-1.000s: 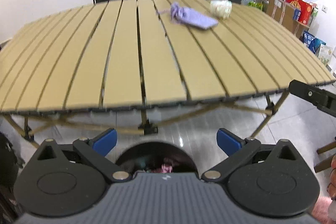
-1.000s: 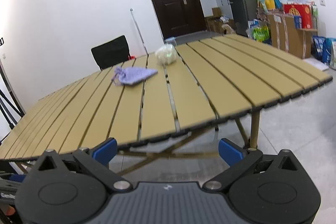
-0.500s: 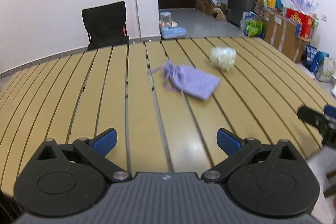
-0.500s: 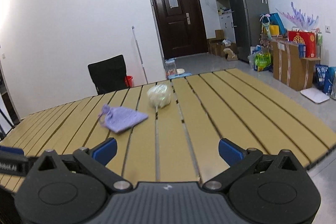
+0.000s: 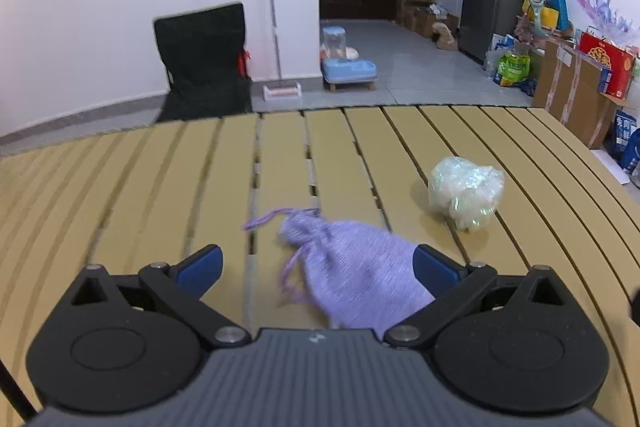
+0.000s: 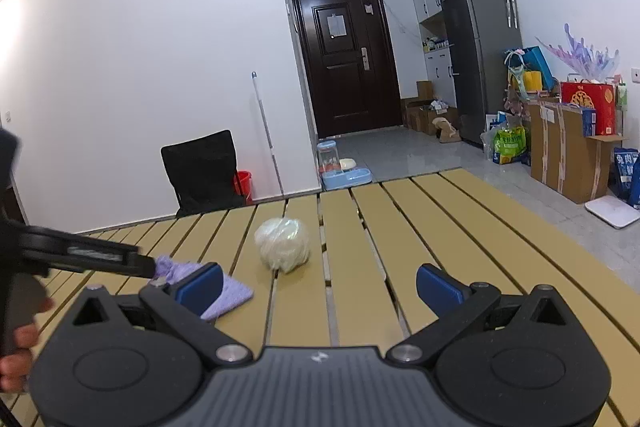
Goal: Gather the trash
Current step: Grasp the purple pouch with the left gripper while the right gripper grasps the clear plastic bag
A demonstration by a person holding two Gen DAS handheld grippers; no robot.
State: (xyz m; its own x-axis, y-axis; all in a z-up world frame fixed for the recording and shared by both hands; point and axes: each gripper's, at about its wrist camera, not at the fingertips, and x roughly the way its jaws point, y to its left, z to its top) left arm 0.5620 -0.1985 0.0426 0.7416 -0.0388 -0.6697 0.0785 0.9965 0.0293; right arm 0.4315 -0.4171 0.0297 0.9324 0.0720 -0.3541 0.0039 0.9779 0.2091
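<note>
A purple drawstring pouch (image 5: 356, 275) lies on the slatted tan table (image 5: 160, 187), between the blue pads of my open left gripper (image 5: 318, 263) and close to its right pad. A crumpled ball of clear plastic wrap (image 5: 466, 191) sits on the table to the right and a little farther off. In the right wrist view the same plastic ball (image 6: 283, 245) lies ahead of my open right gripper (image 6: 320, 285), slightly left of centre. The pouch (image 6: 224, 291) shows behind the right gripper's left pad, with the left gripper's finger (image 6: 92, 259) reaching over it from the left.
A black chair (image 6: 200, 171) stands beyond the table's far edge, with a red bucket (image 6: 244, 183) and a mop beside it. A blue pet feeder (image 5: 348, 67) sits on the floor. Boxes and bags (image 6: 568, 143) line the right wall. A hand (image 6: 18, 351) holds the left tool.
Both grippers have moved forward over the table. The pouch went from the table's middle to between the left gripper's pads, and the plastic ball is much closer to the right gripper.
</note>
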